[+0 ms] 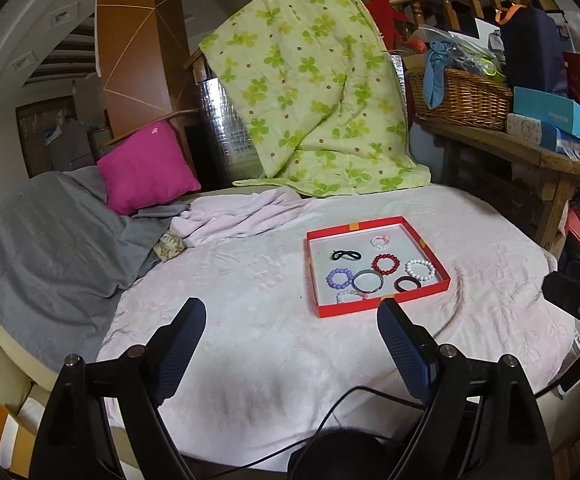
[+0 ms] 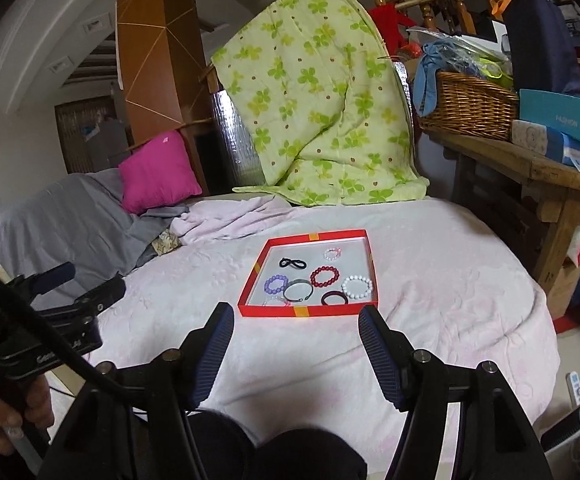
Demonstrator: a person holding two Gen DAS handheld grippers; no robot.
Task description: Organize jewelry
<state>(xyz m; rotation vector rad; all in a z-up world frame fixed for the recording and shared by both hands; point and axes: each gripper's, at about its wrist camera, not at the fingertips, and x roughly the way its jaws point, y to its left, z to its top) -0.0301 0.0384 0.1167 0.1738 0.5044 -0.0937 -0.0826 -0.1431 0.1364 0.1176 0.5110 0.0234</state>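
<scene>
**On a pink-covered bed, a red tray of bracelets, both tools clear of it**

On the pale pink blanket (image 1: 249, 320) of the bed, a shallow red tray (image 1: 378, 308) with a white floor, holding the jewelry. Inside it, a red bead bracelet (image 1: 386, 264) near the middle, a white bead bracelet (image 1: 420, 269) to its right, a purple bead bracelet (image 1: 338, 279) at left, a grey bangle (image 1: 368, 282) touching the purple one, a dark maroon band (image 1: 406, 283) toward the near right corner, a small pink-and-white bracelet (image 1: 380, 241) near the far wall, a twisted black hair tie (image 1: 345, 255) at far left, and a pale pink bracelet (image 1: 350, 296) against the near wall. In the foreground, left tool (image 1: 292, 316) with fingers spread wide, nothing between them, short of the tray's near edge. Right tool (image 2: 296, 320) likewise parted and empty, just before the tray's near wall (image 2: 310, 311). Behind the bed, a magenta pillow (image 1: 147, 168) on grey bedding and a green floral quilt (image 1: 314, 92) draped over a rail; at right, a wicker basket (image 1: 462, 98) on a cluttered wooden tabletop (image 1: 530, 152).
</scene>
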